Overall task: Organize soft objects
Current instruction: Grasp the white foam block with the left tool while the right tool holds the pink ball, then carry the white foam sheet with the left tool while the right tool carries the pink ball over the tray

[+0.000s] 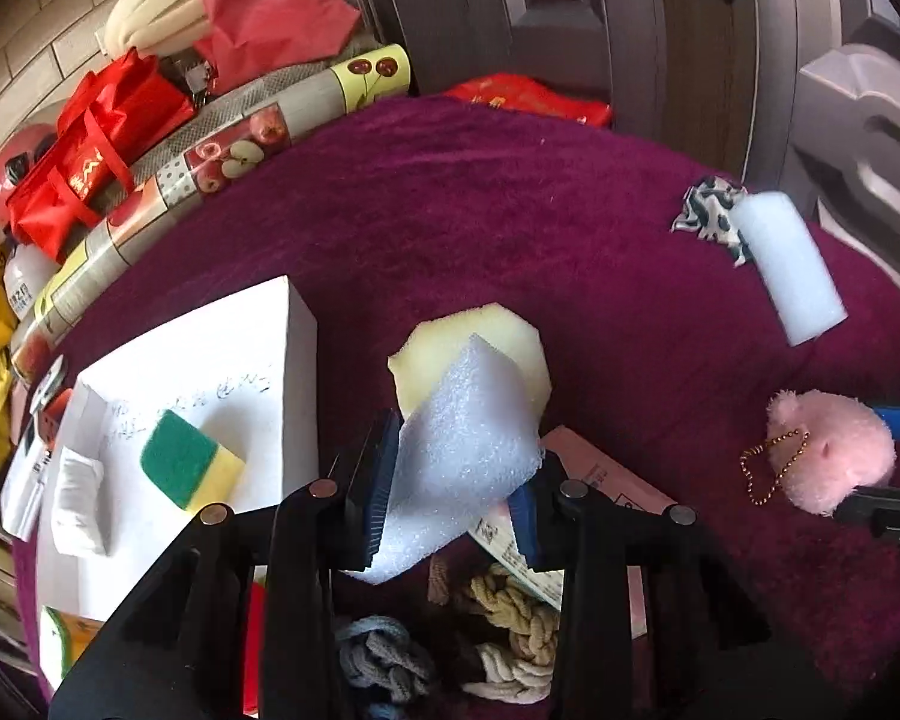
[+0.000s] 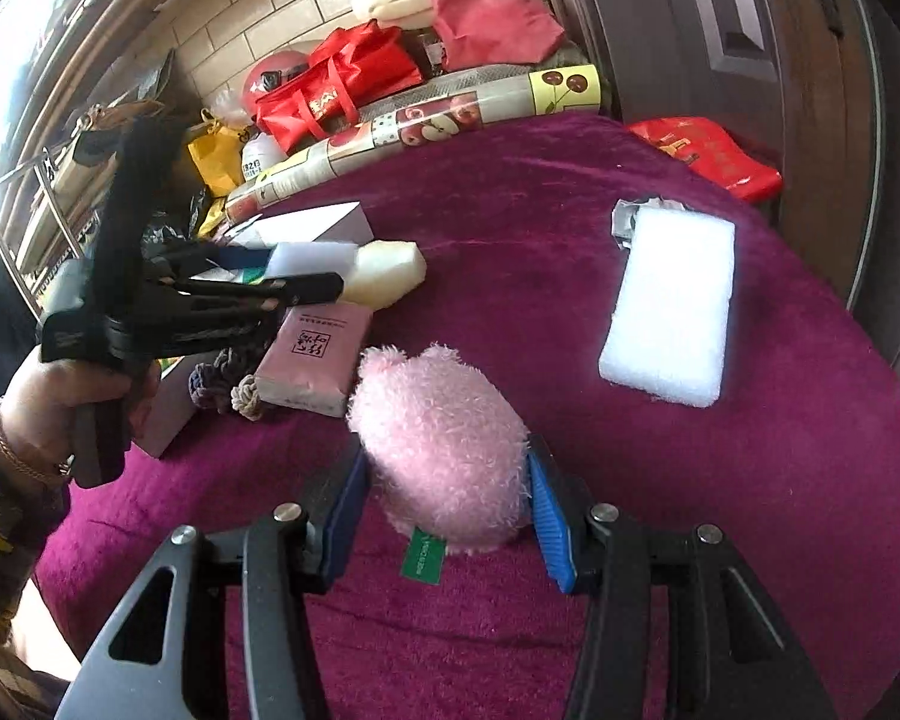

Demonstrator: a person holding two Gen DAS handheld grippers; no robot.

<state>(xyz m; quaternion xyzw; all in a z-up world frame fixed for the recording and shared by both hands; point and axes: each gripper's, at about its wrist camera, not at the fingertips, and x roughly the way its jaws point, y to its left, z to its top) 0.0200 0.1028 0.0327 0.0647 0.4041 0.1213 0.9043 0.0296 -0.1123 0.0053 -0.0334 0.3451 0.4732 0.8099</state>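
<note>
- The white foam block sits tilted between the blue pads of the left gripper, whose jaws are closed on it; it is held above the purple cloth, in front of a pale yellow sponge.
- The pink plush toy is clamped in the right gripper, both blue pads pressing into its fur, jaws partly closed; a green tag hangs from its near end.
- From the left wrist view the same toy shows at the right edge, with a gold bead chain dangling from it.
- A larger white foam slab lies flat on the cloth, well apart from both grippers, touching a patterned fabric scrap.
- A white box to the left carries a green-and-yellow scouring sponge.
- Knotted ropes and a pink packet lie below the left gripper.
- A person's hand grips the left tool's handle.
</note>
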